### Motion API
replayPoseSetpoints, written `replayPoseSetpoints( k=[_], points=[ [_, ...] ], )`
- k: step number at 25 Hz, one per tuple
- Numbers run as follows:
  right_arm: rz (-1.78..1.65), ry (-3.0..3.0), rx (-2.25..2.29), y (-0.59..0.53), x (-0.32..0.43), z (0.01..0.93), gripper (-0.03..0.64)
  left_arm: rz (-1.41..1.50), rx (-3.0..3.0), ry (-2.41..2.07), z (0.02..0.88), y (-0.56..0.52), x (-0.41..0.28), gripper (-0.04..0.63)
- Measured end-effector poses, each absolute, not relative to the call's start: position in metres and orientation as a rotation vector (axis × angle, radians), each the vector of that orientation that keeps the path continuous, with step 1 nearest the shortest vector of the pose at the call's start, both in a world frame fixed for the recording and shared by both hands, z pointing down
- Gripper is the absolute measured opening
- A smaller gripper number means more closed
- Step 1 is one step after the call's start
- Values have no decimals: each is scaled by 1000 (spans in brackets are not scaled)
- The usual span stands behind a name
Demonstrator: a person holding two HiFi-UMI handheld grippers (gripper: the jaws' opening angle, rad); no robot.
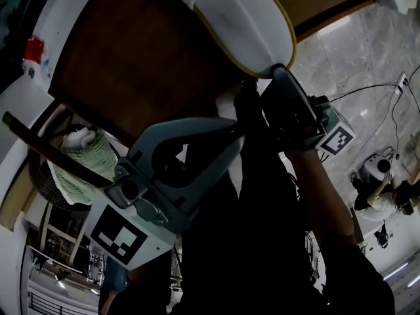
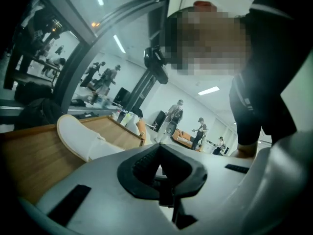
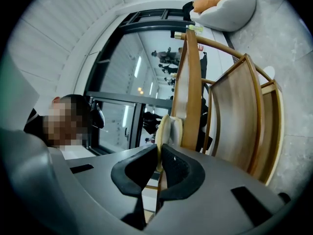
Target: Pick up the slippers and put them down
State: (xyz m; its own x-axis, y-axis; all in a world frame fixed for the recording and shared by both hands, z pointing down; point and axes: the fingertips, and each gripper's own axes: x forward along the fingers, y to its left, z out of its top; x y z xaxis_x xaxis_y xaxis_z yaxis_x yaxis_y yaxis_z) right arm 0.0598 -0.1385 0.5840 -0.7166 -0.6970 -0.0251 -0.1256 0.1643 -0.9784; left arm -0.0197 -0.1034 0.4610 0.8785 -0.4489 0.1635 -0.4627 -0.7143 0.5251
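Observation:
A white slipper [image 1: 230,18] with a yellow rim lies on a brown wooden table [image 1: 131,51] at the top of the head view. My right gripper [image 1: 275,71] is shut on that slipper's near rim. In the right gripper view the slipper [image 3: 166,129] shows edge-on, pinched between the black pads [image 3: 181,173]. My left gripper [image 1: 233,131] hangs lower, off the table's edge. Its jaws [image 2: 159,173] are together with nothing between them. In the left gripper view a white slipper [image 2: 80,138] lies flat on the wood to the left, apart from the jaws. I cannot tell whether it is the same one.
Left of the table, a dark basket [image 1: 49,182] holds folded green-and-white cloth. Grey marble floor [image 1: 367,44] with cables and a small white device [image 1: 377,168] is on the right. Wooden chairs [image 3: 244,116] and a beanbag [image 3: 230,6] stand beyond the slipper. People stand far off.

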Motion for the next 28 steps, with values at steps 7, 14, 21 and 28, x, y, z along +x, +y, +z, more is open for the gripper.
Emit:
replayPoseSetpoints(
  k=[7,14,21,28],
  points=[
    [-1621,1994,-867,-133,65,598,41,14,2483,-638,457,-104,-14,9],
    [-1644,2071,-958,-127,63,610,41,34,2468,-633,465,-99,-15,11],
    [-1581,2137,-1016,-130,61,608,108,38,2479,-642,463,-95,-21,11],
    [-1385,2204,-1180,-133,98,580,141,69,2511,-657,448,-91,-19,9]
  ],
)
